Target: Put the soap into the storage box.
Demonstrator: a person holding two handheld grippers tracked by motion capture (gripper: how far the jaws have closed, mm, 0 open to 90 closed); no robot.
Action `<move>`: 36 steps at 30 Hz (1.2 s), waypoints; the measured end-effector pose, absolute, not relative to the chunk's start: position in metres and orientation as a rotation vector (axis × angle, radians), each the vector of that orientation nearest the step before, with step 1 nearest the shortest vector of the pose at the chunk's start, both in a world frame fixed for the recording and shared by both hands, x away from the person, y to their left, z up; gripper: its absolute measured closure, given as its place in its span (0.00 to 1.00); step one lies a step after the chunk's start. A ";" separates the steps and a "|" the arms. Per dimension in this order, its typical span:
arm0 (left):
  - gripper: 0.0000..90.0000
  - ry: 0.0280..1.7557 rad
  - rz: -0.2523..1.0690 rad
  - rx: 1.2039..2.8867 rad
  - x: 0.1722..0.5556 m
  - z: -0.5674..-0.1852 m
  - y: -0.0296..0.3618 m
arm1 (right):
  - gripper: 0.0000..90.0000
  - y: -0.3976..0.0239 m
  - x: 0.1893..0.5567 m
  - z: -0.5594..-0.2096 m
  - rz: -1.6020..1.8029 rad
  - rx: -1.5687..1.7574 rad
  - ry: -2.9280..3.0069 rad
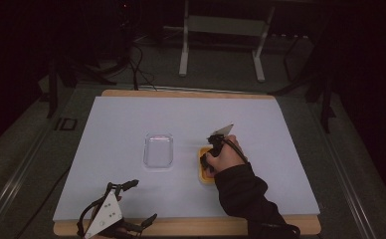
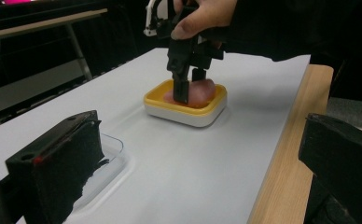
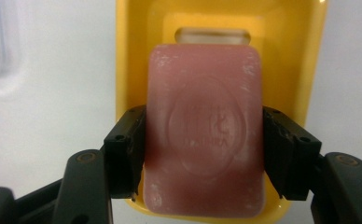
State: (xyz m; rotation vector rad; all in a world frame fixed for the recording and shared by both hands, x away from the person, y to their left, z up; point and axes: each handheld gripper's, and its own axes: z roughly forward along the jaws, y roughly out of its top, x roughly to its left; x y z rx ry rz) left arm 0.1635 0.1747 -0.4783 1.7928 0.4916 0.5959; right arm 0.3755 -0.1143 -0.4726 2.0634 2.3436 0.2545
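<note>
A pink soap bar [image 3: 205,130] with a stamped oval lies in a yellow soap dish [image 3: 281,56] that has a white base [image 2: 184,116]. My right gripper [image 3: 205,140] points down into the dish, its pads pressed on the bar's two long sides. From above, the right gripper [image 1: 212,149] and the hand holding it cover most of the dish [image 1: 203,175], right of the mat's centre. The left gripper view shows the right gripper [image 2: 188,91] standing upright on the soap [image 2: 206,87]. My left gripper [image 1: 142,200] rests at the table's front left, open with nothing between its jaws.
A clear plastic tray [image 1: 159,150] lies on the white mat [image 1: 131,114] left of the dish. The mat covers a wooden board [image 1: 181,93]. A white metal stand [image 1: 221,30] and cables sit on the floor beyond the table.
</note>
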 end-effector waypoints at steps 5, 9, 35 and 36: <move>0.00 0.491 0.593 1.797 0.163 -0.479 0.174 | 0.42 -0.114 0.377 -0.479 0.240 2.069 2.356; 0.00 0.492 0.593 1.798 0.164 -0.479 0.174 | 0.39 -0.114 0.378 -0.475 0.248 2.071 2.362; 0.00 0.488 0.587 1.809 0.164 -0.479 0.173 | 0.24 -0.160 0.345 -0.433 0.795 1.514 2.578; 0.00 0.487 0.587 1.810 0.164 -0.479 0.173 | 0.24 -0.163 0.343 -0.432 0.813 1.480 2.571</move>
